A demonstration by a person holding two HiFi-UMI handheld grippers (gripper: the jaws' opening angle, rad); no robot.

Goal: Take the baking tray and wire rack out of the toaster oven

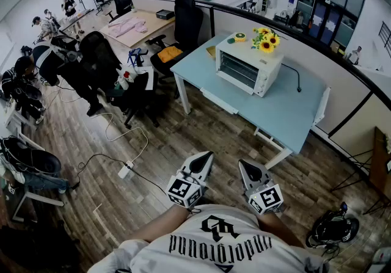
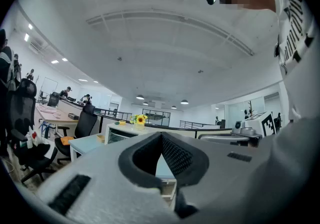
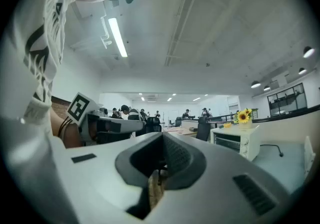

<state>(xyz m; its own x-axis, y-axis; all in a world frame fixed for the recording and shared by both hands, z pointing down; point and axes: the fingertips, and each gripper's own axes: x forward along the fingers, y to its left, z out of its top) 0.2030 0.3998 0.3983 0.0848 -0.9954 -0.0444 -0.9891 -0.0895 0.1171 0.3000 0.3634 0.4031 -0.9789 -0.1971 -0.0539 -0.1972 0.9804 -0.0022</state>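
Bare light-blue tabletop (image 1: 282,114) fronts white toaster oven (image 1: 247,70); yellow sunflower bunch (image 1: 266,40) on top, black cable (image 1: 294,76) beside.

White toaster oven (image 1: 248,69) on a light blue table (image 1: 287,113), yellow sunflowers (image 1: 266,40) on top, brown wooden floor (image 1: 183,137), black-and-white square markers on both grippers.

Toaster oven (image 1: 247,70): smooth white casing, prob. painted metal, w/ glossy glass door; tabletop (image 1: 293,119) pale blue, smooth, matt. Floor (image 1: 165,156): wood-look planks, visible grain, low sheen. Shells of left hand-held gripper (image 1: 206,156) & right hand-held gripper (image 1: 244,163): matt pale plastic; black pads (image 2: 175,157) rough, dimpled.
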